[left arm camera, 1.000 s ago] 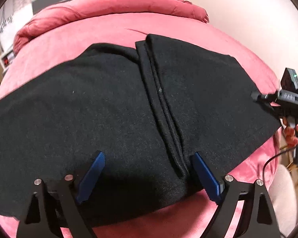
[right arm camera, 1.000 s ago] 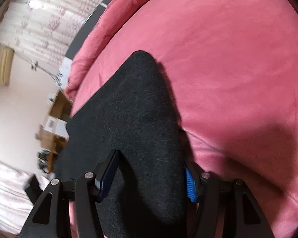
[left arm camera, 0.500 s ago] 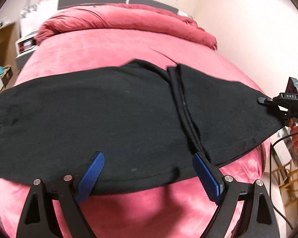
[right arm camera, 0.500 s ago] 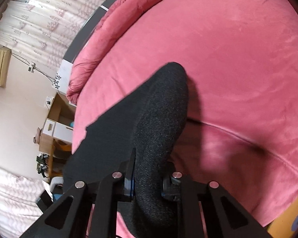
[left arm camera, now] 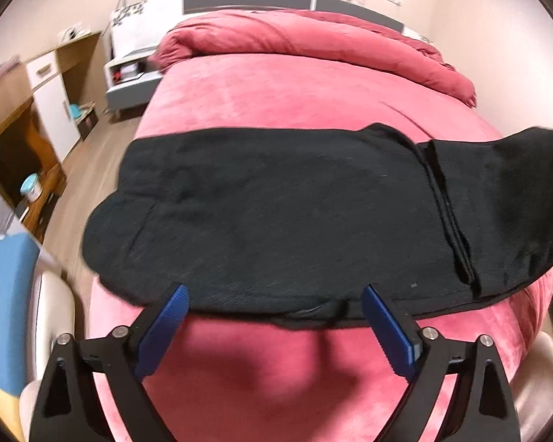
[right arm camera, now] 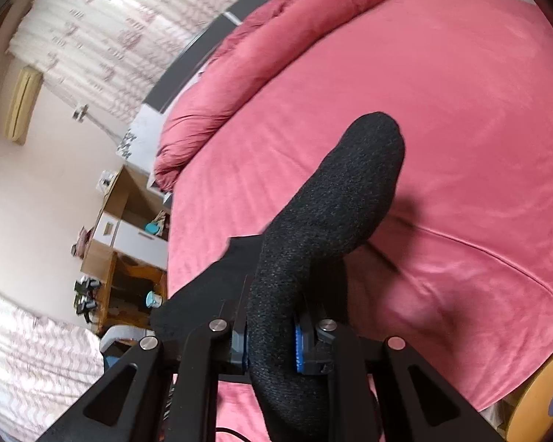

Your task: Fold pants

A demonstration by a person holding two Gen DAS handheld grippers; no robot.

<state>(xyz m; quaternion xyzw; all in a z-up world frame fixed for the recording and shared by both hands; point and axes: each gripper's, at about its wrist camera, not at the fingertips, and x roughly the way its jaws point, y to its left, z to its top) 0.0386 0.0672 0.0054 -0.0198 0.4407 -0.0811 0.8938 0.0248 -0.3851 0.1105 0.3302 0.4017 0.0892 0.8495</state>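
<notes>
Bed [left arm camera: 313, 84] with pink cover fills both views, rolled pink duvet [left arm camera: 313, 40] along the headboard end. Black pants [left arm camera: 276, 213] lie spread flat across the bed's near part, long side running left to right in the left wrist view, a seam ridge running down their right portion, near edge just past the fingertips. Right end of the pants is lifted off the cover, bunched into a raised fold [right arm camera: 335, 202] that stands up over the bed in the right wrist view. Wooden cabinet [left arm camera: 44, 84] and desk stand left of the bed. Left gripper [left arm camera: 274, 315] has jaws wide apart, just opened a bit further, blue pads [left arm camera: 162, 328] over the pants' near hem, nothing between them but the hem edge, not pinched. Right gripper [right arm camera: 271, 346] is clamped tight on the bunched pants end, cloth squeezed between both pads.
</notes>
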